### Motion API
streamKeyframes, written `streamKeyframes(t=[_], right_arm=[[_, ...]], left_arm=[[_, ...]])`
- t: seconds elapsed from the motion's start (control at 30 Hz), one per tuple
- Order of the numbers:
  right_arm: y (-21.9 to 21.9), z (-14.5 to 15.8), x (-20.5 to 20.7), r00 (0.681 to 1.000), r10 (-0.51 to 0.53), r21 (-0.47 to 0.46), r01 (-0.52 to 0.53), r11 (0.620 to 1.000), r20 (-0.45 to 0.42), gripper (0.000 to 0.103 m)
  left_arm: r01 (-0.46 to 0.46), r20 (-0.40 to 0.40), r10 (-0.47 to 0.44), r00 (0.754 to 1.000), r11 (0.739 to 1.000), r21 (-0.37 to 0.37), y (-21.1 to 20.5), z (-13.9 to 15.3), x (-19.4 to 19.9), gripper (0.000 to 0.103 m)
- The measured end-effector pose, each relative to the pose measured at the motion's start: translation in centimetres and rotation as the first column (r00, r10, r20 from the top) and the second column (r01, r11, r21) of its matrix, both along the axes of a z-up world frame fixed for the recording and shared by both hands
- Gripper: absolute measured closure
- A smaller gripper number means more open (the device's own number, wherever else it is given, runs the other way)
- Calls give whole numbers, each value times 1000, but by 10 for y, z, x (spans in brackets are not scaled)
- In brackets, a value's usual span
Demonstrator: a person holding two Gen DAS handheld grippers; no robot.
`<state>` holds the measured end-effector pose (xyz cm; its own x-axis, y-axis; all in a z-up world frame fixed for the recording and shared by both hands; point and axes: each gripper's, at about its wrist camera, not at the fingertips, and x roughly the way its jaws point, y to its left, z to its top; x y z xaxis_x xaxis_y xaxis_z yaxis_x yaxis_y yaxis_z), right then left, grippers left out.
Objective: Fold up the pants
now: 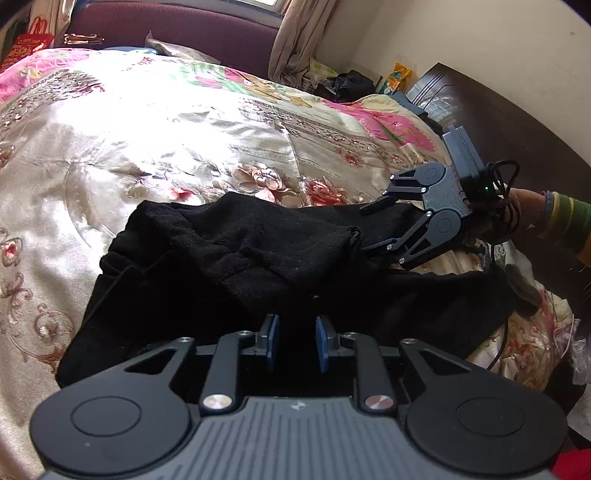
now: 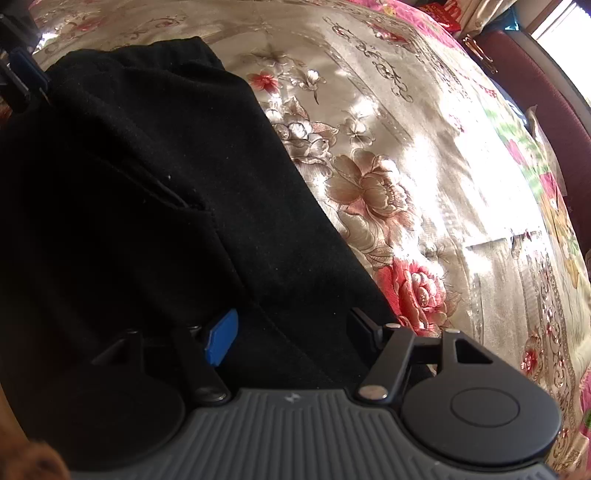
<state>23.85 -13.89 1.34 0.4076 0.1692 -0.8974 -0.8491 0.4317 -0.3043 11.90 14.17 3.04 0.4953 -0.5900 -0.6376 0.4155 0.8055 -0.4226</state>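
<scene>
Black pants [image 1: 258, 266] lie crumpled on a floral satin bedspread [image 1: 155, 140]. My left gripper [image 1: 295, 341] is open at the near edge of the pants, its blue pads [image 1: 322, 343] apart with black cloth between and below them. My right gripper [image 1: 364, 230] shows in the left wrist view at the right side of the pants, open, its fingers spread over the cloth. In the right wrist view the pants [image 2: 155, 206] fill the left half, and my right gripper [image 2: 291, 328] is wide open with cloth between a blue pad [image 2: 221, 339] and the other finger.
The bedspread [image 2: 424, 166] stretches far and left of the pants. A dark headboard [image 1: 517, 122] and clutter [image 1: 347, 85] stand at the back right. A maroon sofa [image 1: 184, 29] lies beyond the bed. The left gripper [image 2: 22, 81] shows at the upper left of the right wrist view.
</scene>
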Motion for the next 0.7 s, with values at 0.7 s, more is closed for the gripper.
streamKeyframes(t=[0.7], right_arm=[[-6, -9, 7, 995, -103, 126, 102, 987, 4, 37]], left_arm=[[-4, 120, 17, 993, 994, -106, 1, 47, 13, 88]])
